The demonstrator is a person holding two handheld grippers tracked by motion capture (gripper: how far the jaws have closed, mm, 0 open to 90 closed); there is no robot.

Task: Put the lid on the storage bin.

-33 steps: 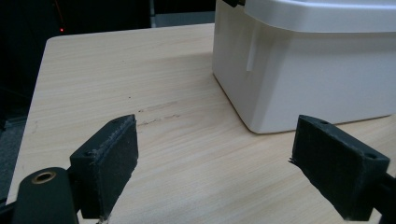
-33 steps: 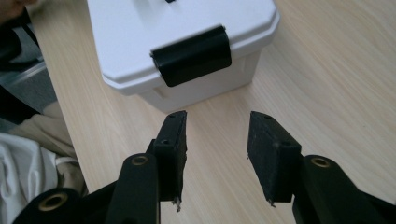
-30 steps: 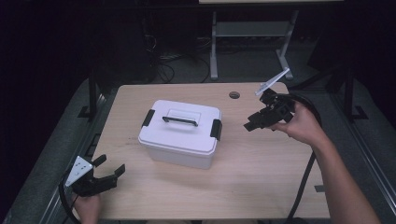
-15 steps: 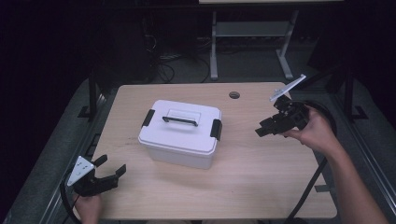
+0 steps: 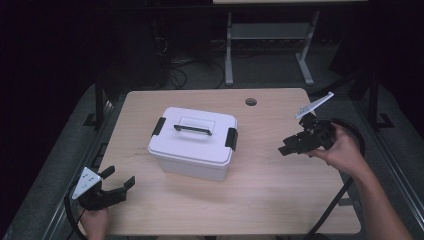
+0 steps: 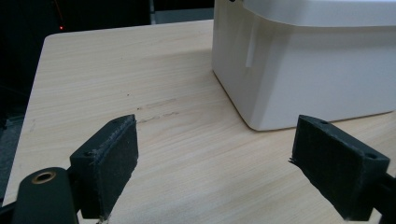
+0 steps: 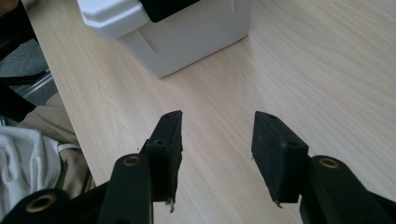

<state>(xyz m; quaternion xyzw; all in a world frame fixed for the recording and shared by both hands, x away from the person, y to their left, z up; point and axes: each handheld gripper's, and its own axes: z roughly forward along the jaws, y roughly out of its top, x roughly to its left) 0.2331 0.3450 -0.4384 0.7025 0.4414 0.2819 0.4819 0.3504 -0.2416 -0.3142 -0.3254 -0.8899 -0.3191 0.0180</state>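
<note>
A white lidded storage box (image 5: 194, 143) with a black handle (image 5: 193, 130) and black side latches stands mid-table. My left gripper (image 5: 118, 180) rests at the table's near left corner, open, aimed toward the box; its view has the box's white wall (image 6: 308, 70) ahead on the right, nothing between the pads. A hand holds my right gripper (image 5: 289, 145) above the table to the box's right, apart from it. Its jaws have just been opening, with nothing between them. In the right gripper view (image 7: 217, 135) the box corner (image 7: 168, 28) and a black latch lie ahead.
The light wooden table (image 5: 280, 200) has a round cable hole (image 5: 251, 102) near its far edge. A metal desk frame (image 5: 270, 35) stands behind on a dark floor. Black cables trail from both grippers. A person's clothing (image 7: 28, 158) lies past the table edge in the right gripper view.
The right hand has carried its gripper away from the box toward the right and lower, and its jaws have widened. The left gripper has stayed in place.
</note>
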